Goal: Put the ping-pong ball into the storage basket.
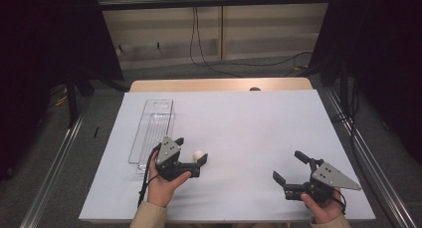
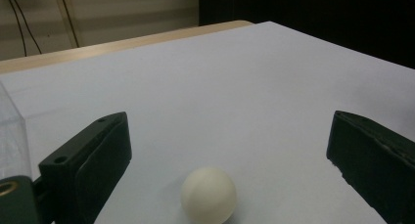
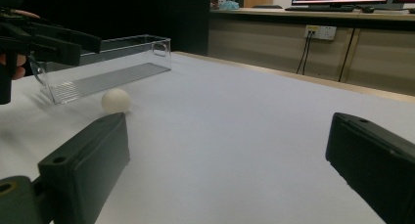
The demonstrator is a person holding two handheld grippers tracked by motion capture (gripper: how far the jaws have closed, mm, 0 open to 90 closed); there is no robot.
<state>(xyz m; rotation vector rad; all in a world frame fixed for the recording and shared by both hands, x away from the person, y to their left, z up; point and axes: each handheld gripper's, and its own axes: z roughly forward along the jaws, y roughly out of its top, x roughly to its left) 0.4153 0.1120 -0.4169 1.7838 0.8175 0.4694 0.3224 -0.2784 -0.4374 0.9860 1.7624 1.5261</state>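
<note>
A small white ball [image 1: 198, 154] rests on the white table sheet [image 1: 249, 123], left of the middle. My left gripper [image 1: 190, 149] is open with the ball lying between its two jaws, touched by neither; in the left gripper view the ball [image 2: 209, 194] sits low between the black jaws. A clear plastic tray [image 1: 153, 131] lies just left of that gripper, with nothing visible in it. My right gripper [image 1: 287, 167] stands open near the front right, nothing between its fingers. In the right gripper view the ball [image 3: 116, 100] and tray [image 3: 105, 70] lie farther off, beside the left gripper [image 3: 29, 40].
The wooden table edge [image 1: 219, 84] runs along the back. Metal frame rails [image 1: 363, 153] flank both sides of the table. Cables [image 1: 199, 44] hang on the far wall. Black curtains stand at both sides.
</note>
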